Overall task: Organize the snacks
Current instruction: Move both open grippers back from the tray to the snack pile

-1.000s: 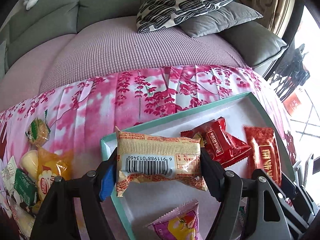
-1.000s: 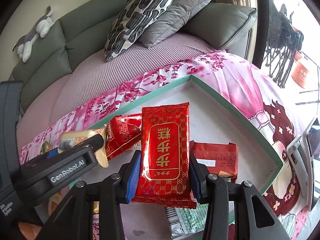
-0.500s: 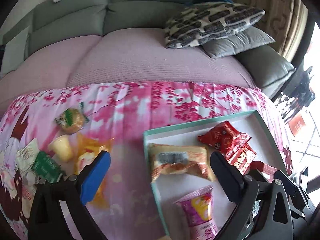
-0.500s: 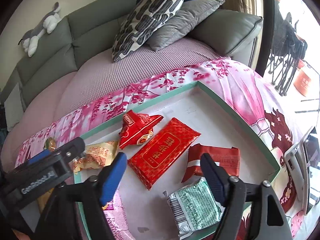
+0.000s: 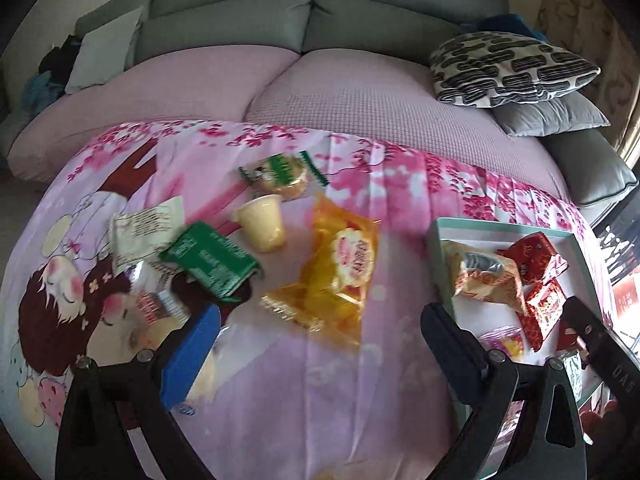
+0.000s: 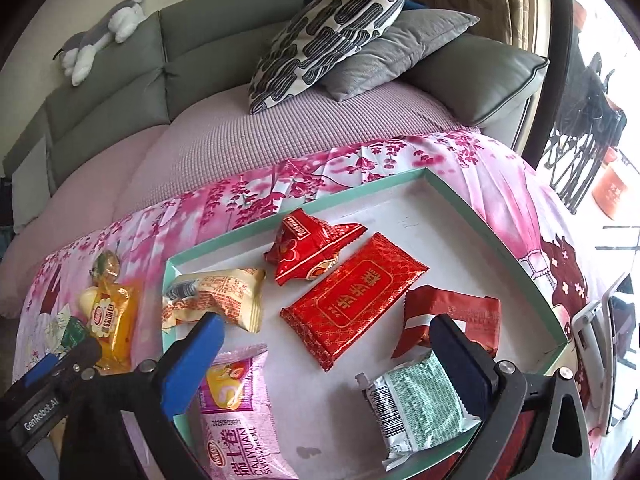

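The flat red foil packet with gold lettering [image 6: 354,300] lies inside the shallow mint-rimmed white tray [image 6: 496,236], its long axis running diagonally from the tray's near-left toward its far-right corner. The right gripper [image 6: 326,346] hangs above it, jaws opening and pressing on nothing. The left gripper [image 5: 320,334], spread wide and empty, hovers over the pink floral tablecloth [image 5: 400,380] near an orange-yellow plastic snack bag [image 5: 340,268], left of the tray.

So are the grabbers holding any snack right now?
No, nothing is held. The left gripper has open jaws over the cloth; the right gripper's jaws are opening above the flat red packet, which lies in the tray.
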`<state>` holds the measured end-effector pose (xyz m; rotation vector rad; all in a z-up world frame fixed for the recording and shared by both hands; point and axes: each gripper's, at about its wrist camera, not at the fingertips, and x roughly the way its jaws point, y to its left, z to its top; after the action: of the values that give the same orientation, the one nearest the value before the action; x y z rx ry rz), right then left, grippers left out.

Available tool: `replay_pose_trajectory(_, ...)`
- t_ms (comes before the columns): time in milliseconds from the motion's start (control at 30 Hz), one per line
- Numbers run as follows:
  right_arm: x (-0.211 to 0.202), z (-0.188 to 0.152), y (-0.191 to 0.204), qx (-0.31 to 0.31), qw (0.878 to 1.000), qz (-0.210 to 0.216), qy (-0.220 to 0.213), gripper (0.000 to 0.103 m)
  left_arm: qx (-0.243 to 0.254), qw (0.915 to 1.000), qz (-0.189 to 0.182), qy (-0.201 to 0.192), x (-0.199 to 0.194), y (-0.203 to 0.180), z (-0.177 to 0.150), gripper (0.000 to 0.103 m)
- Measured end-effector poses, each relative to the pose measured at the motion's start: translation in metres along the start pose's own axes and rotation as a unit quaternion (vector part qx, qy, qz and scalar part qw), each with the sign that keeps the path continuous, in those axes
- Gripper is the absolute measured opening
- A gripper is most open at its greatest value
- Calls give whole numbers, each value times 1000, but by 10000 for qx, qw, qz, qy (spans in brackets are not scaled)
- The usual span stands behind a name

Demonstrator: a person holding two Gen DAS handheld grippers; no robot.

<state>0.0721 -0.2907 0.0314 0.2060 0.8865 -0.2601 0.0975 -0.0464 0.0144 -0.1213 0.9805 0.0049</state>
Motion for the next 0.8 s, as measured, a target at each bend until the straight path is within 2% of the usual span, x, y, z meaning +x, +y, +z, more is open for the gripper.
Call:
replay_pose_trajectory(200,-13,-1,22,51,9993,309,-210,103,-149,9993,353,-19,-1,24,-5,100)
replay_pose_trajectory(500,-18,-21,86,-693,9958,595,-57,103,-575,9960,678,61,0,73,-8,100)
replay_pose_trajectory(800,-19,-42,131,-1219,9890,834,29,103,-1182,9898,791,-6,-12,125,-6,100)
